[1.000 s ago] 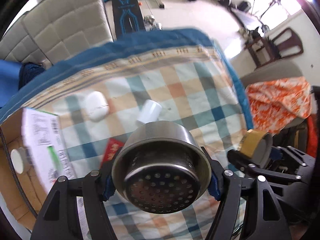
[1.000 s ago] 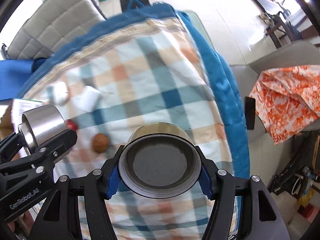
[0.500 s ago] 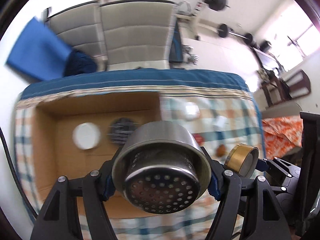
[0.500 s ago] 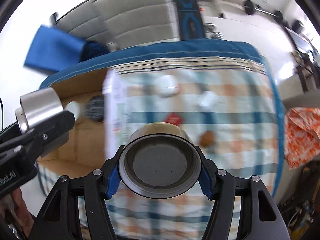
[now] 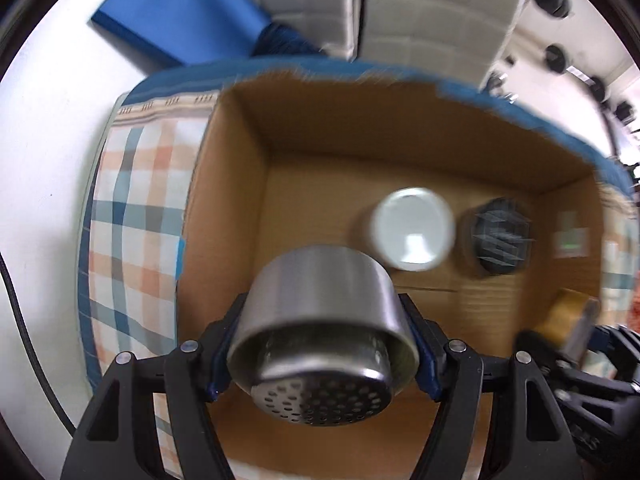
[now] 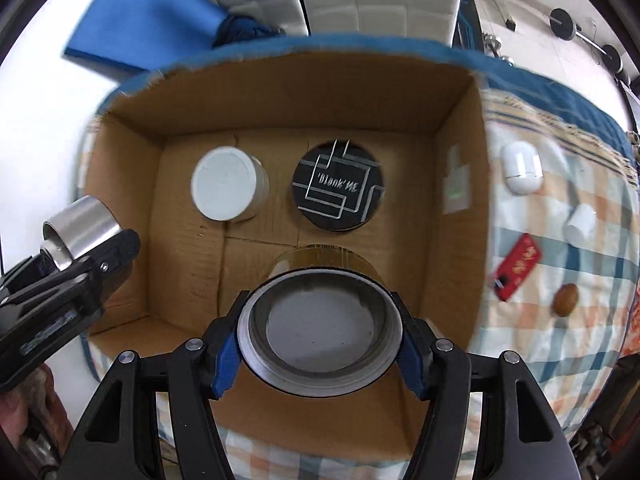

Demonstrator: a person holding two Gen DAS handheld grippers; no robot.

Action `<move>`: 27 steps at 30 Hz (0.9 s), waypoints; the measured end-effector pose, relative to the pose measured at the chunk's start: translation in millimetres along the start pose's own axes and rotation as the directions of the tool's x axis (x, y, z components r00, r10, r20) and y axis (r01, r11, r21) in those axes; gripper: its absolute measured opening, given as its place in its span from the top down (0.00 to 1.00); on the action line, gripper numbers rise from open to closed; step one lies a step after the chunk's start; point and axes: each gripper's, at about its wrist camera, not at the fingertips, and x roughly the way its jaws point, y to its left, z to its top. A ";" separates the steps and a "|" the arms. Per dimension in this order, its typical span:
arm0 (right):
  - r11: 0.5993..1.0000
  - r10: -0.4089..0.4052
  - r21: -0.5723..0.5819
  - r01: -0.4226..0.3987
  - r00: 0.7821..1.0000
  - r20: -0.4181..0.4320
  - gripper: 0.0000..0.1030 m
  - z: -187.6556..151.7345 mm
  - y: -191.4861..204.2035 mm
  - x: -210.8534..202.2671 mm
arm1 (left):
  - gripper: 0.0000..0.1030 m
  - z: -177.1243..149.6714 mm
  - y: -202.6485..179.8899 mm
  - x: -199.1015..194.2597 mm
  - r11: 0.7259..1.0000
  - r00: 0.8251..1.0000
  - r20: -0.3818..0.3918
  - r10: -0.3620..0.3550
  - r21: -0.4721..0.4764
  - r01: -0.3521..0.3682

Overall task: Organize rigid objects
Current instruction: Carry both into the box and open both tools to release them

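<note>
Through the left wrist view my left gripper (image 5: 322, 354) clamps the steel strainer cup (image 5: 320, 320), the cardboard box (image 5: 224, 208) floor bare ahead of the fingers; I'd lower there, clear of the white jar (image 5: 414, 234). Through the right wrist view my right gripper (image 6: 318, 354) clasps the tape roll (image 6: 320, 320) above open floor short of the black disc (image 6: 338, 186), so I'd descend straight before letting go.

Box floor (image 6: 192, 280) lies open nearside (white jar (image 6: 226, 185), black disc (image 6: 337, 189) behind).

A steel strainer cup (image 5: 320, 312) with a perforated base and a roll of brown tape (image 6: 320, 320) hang above an open cardboard box (image 6: 280, 96). Inside stand a white jar (image 6: 226, 184) and a black round tin (image 6: 338, 190), side by side. On the checked bedspread beside the box lie a white case (image 6: 520, 166), a white cylinder (image 6: 580, 224), a red packet (image 6: 518, 266) and a brown nut (image 6: 565, 299).
</note>
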 end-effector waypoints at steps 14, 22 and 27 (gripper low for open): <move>0.994 -0.081 0.067 0.090 0.989 -0.125 0.35 18.8 -2.0 81.2 | 0.33 39.4 -6.1 65.7 0.996 0.997 -0.063 0.049 0.072 -0.045; 0.993 -0.082 0.076 0.094 0.986 -0.143 0.35 27.8 -0.5 92.0 | 0.33 49.5 -3.8 73.3 0.998 0.994 -0.106 0.002 0.069 0.006; 0.995 -0.053 0.078 0.069 0.980 -0.190 0.35 43.3 -1.2 95.4 | 0.29 55.5 12.2 70.2 0.998 0.992 -0.116 -0.053 0.013 0.055</move>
